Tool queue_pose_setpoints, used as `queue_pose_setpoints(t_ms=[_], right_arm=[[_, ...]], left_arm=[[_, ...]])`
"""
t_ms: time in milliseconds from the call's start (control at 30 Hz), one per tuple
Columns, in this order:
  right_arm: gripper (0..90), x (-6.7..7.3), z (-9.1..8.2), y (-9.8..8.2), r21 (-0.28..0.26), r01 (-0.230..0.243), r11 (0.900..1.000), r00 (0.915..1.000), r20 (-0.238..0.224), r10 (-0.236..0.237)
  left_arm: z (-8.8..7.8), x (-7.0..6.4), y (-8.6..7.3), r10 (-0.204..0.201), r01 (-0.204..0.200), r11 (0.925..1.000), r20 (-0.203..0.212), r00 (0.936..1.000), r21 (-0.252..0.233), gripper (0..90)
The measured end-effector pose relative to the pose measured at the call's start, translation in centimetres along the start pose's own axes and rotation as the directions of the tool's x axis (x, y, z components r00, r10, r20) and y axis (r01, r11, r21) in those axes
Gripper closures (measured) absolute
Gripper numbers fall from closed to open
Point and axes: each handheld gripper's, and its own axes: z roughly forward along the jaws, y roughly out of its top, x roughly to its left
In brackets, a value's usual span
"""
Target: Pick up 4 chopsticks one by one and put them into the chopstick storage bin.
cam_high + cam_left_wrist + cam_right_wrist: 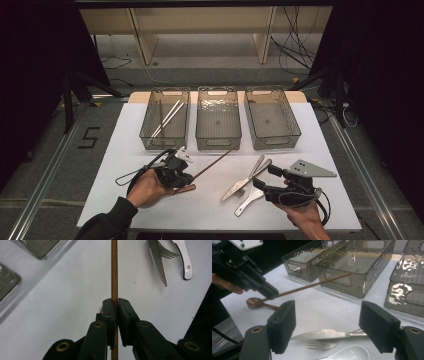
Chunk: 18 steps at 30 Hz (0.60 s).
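The left claw [186, 161] pinches a brown chopstick [215, 162] tight. Lift it level, drop it in the left bin [165, 120] with the other sticks. The right claw [329, 322] waits wide open, holding nothing.

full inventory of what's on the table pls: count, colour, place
Smoky clear plastic bins: 3, in a row at the table's far side.
Pale chopsticks: 2, lying in the left bin.
Thin brown wooden chopstick: 1, clamped in the left gripper, tip toward the middle bin.
Brown wooden spoon: 1, on the table under the left gripper.
Steel serrated knife: 1, centre-right.
Steel fork: 1, beside the knife.
White ceramic spoon: 1, by the right gripper.
White table: 1.
Left gripper: black, shut on the chopstick.
Right gripper: black, open above the knife.
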Motion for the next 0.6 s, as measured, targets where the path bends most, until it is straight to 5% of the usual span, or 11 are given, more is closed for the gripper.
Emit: queue_pose_setpoints(t_ms=[600], right_arm=[[30.3,0.0,0.0,0.0,0.0,0.0,1.0,1.0,0.0,0.0]], left_arm=[[-1.8,1.8,-0.1,-0.045,0.044,0.9978,-0.029,0.9985,-0.05,83.8]])
